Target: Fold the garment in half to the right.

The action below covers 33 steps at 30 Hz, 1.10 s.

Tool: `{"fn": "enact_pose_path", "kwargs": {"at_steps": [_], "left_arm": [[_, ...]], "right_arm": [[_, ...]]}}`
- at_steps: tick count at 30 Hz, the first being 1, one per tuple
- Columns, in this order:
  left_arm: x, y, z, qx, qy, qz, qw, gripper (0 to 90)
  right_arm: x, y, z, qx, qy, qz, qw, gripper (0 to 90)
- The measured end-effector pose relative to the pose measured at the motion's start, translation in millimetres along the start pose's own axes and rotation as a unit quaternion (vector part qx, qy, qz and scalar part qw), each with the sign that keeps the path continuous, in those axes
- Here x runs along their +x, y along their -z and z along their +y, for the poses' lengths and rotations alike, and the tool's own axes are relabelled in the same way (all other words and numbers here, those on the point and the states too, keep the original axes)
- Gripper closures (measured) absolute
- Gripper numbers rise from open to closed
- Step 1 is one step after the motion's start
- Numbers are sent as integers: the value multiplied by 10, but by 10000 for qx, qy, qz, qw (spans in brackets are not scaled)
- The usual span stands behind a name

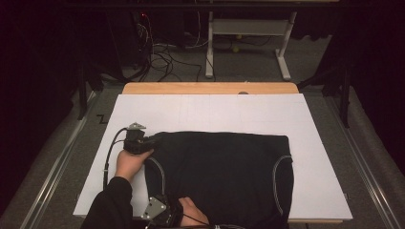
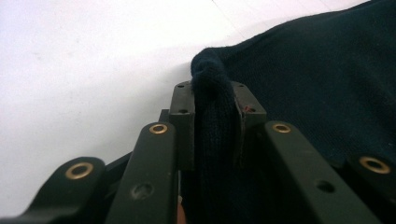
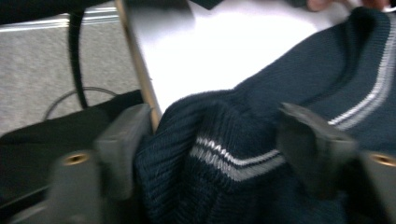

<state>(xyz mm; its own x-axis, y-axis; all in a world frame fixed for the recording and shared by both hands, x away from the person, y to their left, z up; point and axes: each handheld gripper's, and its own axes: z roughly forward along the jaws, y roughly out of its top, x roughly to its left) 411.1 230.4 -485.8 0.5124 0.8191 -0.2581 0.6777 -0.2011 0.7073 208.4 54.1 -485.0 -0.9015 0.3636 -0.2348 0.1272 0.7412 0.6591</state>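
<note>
- Nearest to me, at the front edge of the table [image 1: 210,88], my right gripper [image 3: 219,140] sits over the striped hem of the dark knit sweater [image 1: 219,167]; in the high view my right hand [image 1: 191,212] comes in low, just beside the grey plate
- In the right gripper view the jaws stand partly apart with a raised fold of the hem between them; the picture is blurred, so I cannot tell for sure whether the pads already press on the knit, though they look clear of it
- The white-grey stripe [image 3: 233,163] runs across that fold between the two jaws
- The sweater lies flat on the white sheet [image 1: 215,109] that covers the table, spread wide from left to right
- Farther up on the left, my left gripper [image 2: 212,100] is clamped on a bunched corner of the sweater; the jaws stand narrow with the knit pinched between the pads, and my left hand [image 1: 129,162] rests on the sheet beside it
- Beyond the table, cables [image 1: 162,57] lie on the grey floor
</note>
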Motion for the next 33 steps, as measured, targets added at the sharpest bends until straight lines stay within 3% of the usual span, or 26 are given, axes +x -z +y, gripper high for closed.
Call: {"fn": "enact_pose_path", "kwargs": {"at_steps": [5,7,12,22,25,33], "left_arm": [[-2,1,-2,-4,-2,9,10000,700],[0,1,-2,-7,10,-2,10000,701],[8,1,-1,-2,39,-8,10000,700],[10,3,-2,-25,108,92,9999,697],[-2,21,-16,-132,121,199,9996,696],[3,36,-25,-204,152,182,9995,700]], "right_arm": [[-32,36,-16,-83,-100,85,9999,421],[-63,68,-28,-143,-221,130,9996,490],[-155,114,-62,-257,-512,274,9980,555],[-178,200,-50,-355,-427,172,9983,714],[-192,219,-48,-419,-391,196,9982,729],[-192,243,-64,-475,-394,180,9979,732]]}}
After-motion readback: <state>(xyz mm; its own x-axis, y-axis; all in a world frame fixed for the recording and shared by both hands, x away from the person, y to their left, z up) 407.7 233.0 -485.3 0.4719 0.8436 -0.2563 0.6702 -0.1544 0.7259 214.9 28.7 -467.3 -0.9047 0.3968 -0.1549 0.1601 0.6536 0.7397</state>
